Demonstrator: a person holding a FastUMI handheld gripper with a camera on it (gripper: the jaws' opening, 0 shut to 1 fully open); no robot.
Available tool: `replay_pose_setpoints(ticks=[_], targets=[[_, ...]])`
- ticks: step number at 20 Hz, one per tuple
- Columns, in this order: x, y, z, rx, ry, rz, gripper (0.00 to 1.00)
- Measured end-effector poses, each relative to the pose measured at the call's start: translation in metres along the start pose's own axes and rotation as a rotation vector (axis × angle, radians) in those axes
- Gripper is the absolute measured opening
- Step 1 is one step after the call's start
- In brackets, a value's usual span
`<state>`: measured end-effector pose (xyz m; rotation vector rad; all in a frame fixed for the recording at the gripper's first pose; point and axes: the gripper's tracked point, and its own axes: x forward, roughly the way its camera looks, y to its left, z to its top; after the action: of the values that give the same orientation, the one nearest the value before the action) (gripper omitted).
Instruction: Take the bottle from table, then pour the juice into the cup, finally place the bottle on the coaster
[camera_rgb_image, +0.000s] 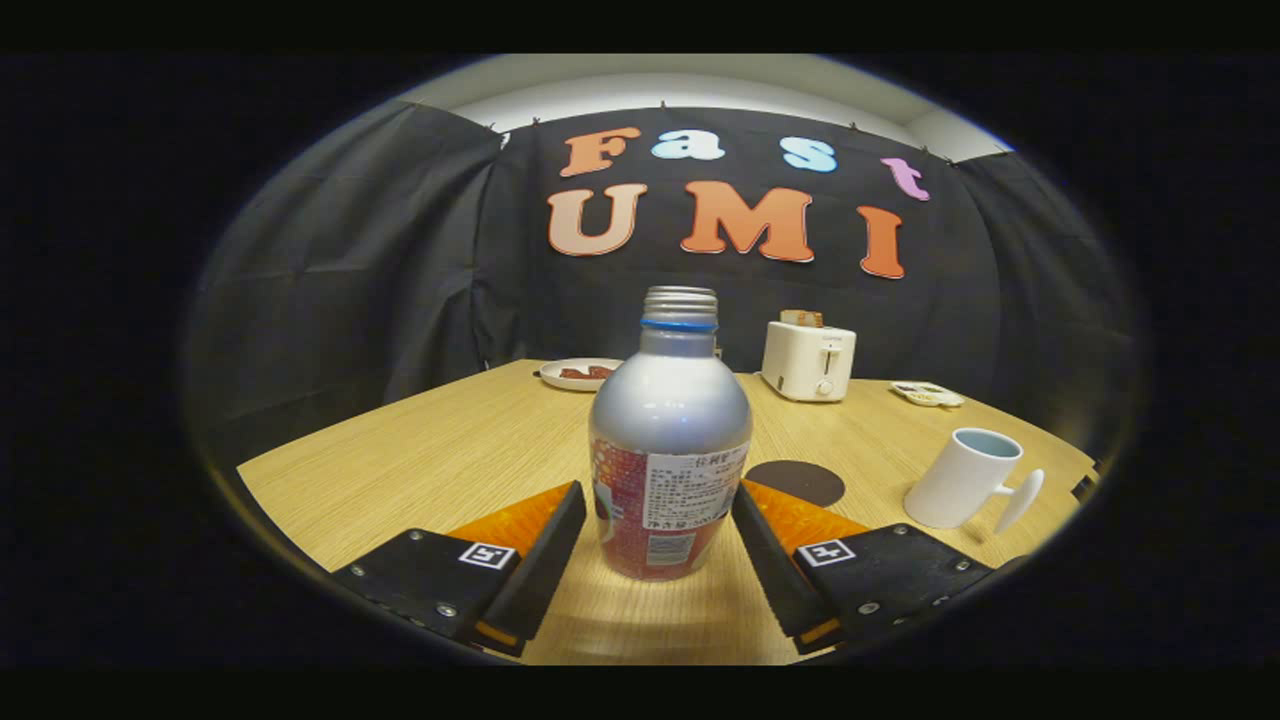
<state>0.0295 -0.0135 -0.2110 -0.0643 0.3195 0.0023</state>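
The silver bottle (668, 440), uncapped, with a blue neck ring and a red label, stands upright on the wooden table (420, 470). It sits between the fingers of my gripper (658, 490), which is open. The right finger (765, 545) reaches the bottle's side, while a thin gap shows at the left finger (550, 545). A dark round coaster (795, 482) lies just beyond the right finger, behind the bottle. The white cup (965, 490), with its handle turned to the right, stands further right of the coaster.
A white toaster (808, 360) with bread in it stands at the back of the table. A plate (580, 374) with food lies at the back left, and a small dish (928, 393) at the back right. The black cloth wall closes off the far side.
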Motion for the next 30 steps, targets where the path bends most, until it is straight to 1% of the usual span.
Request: replay_pose_setpoints(ticks=[1, 2, 3, 8, 9, 16, 20, 30], targets=[[0.000, 0.000, 0.000, 0.010, -0.002, 0.004, 0.80], [-0.001, -0.001, 0.000, 0.020, 0.004, 0.008, 0.80], [-0.001, 0.000, 0.000, 0.019, 0.003, 0.012, 0.78], [-0.002, -0.003, 0.009, 0.025, -0.025, 0.008, 0.76], [-0.007, -0.003, 0.016, 0.033, -0.041, 0.011, 0.74], [-0.006, -0.020, 0.040, 0.165, -0.088, 0.011, 0.73], [-0.003, -0.023, 0.049, 0.291, -0.089, 0.054, 0.73], [0.010, -0.041, 0.046, 0.644, -0.049, 0.104, 0.73]])
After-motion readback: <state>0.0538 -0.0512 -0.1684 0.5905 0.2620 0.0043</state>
